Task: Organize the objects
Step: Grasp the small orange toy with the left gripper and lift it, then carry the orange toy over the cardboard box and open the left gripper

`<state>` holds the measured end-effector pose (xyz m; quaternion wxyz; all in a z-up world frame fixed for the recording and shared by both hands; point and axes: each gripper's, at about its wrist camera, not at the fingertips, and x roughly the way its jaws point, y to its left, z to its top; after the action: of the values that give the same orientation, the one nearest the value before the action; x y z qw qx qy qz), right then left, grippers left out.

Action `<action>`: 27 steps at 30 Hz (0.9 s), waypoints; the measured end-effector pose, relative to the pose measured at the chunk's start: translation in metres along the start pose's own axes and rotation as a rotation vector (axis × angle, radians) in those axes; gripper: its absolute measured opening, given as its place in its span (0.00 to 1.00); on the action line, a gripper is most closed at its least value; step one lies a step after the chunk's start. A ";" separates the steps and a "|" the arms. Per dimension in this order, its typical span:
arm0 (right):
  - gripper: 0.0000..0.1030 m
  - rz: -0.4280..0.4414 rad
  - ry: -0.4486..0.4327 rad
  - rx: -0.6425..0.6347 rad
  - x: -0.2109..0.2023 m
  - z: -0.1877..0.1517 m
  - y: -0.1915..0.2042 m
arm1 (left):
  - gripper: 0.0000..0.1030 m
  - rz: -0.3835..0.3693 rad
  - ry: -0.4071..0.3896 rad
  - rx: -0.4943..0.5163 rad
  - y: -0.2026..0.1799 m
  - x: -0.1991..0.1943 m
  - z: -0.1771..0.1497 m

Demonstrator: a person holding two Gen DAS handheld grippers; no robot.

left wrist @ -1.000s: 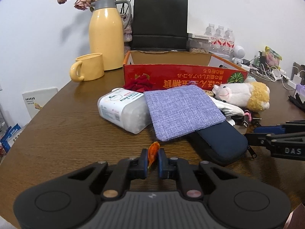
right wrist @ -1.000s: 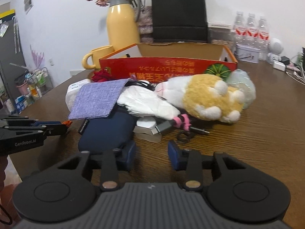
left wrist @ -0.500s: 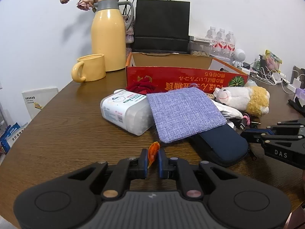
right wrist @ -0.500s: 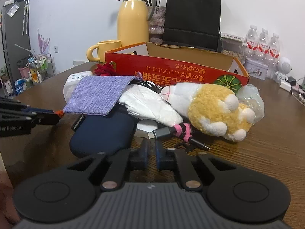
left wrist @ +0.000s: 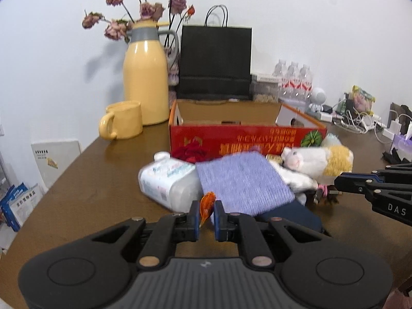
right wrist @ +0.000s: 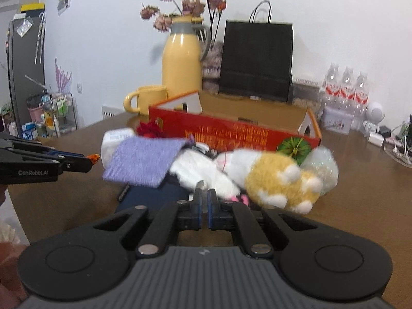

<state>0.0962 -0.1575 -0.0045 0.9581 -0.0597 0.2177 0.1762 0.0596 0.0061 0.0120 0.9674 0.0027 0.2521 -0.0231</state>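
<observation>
Left claw (left wrist: 206,204) is clenched on a small orange scrap (left wrist: 208,198). The scrap sticks up between the blue pads (left wrist: 195,212), above the brown surface (left wrist: 90,180) and just in front of the heap. The right view shows the same scrap at the tip of that claw, off to the left and clear of the purple cloth (right wrist: 146,161).

Right claw (right wrist: 203,193) is clenched, pads nearly together. A small silvery piece pokes up between them. It looks like the cable plug (right wrist: 200,185), but blur makes this hard to confirm. A pink tie (right wrist: 235,197) sits just right of the fingers. In the left view this claw comes in from the right, with its tip at the cable end beside the plush toy (left wrist: 319,161).

The heap lies on the surface in front of the red box (left wrist: 244,141):
- A white bottle (left wrist: 164,180) lies on its side at the left.
- The purple cloth lies over the bottle's right end and over a navy case (left wrist: 291,213).
- A white crumpled item (right wrist: 198,170) lies between the cloth and the plush toy.
- A red flower (left wrist: 191,152) is against the box front.
- A clear bag (right wrist: 322,167) is behind the plush.

The box is open on top, and no contents can be made out from here.

Behind it are a yellow jug (left wrist: 145,82) with dried flowers, a yellow mug (left wrist: 123,123) and a black paper bag (left wrist: 216,61).
</observation>
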 end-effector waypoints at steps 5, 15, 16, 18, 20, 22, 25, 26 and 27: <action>0.04 -0.017 -0.049 0.009 0.002 0.016 -0.003 | 0.09 -0.011 -0.066 0.020 -0.009 0.001 0.022; 0.04 -0.052 -0.125 0.070 0.028 0.050 -0.025 | 0.09 -0.023 -0.139 0.041 -0.033 0.031 0.072; 0.04 -0.055 -0.129 0.076 0.032 0.054 -0.028 | 0.09 -0.022 -0.143 0.039 -0.034 0.035 0.077; 0.04 -0.063 -0.136 0.091 0.041 0.063 -0.035 | 0.09 -0.015 -0.146 0.035 -0.037 0.046 0.087; 0.04 -0.065 -0.138 0.103 0.050 0.070 -0.041 | 0.09 -0.011 -0.144 0.033 -0.040 0.059 0.097; 0.04 -0.067 -0.139 0.117 0.059 0.078 -0.048 | 0.09 -0.005 -0.140 0.028 -0.042 0.071 0.107; 0.04 -0.072 -0.132 0.137 0.076 0.090 -0.060 | 0.09 0.004 -0.135 0.015 -0.043 0.092 0.123; 0.04 -0.074 -0.128 0.144 0.083 0.094 -0.064 | 0.09 0.008 -0.129 0.009 -0.043 0.099 0.128; 0.04 -0.077 -0.122 0.152 0.090 0.098 -0.068 | 0.09 0.011 -0.121 0.000 -0.042 0.108 0.132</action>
<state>0.2361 -0.1742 0.0464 0.9775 0.0158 0.1690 0.1256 0.2162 -0.0431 0.0754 0.9811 0.0028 0.1929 -0.0180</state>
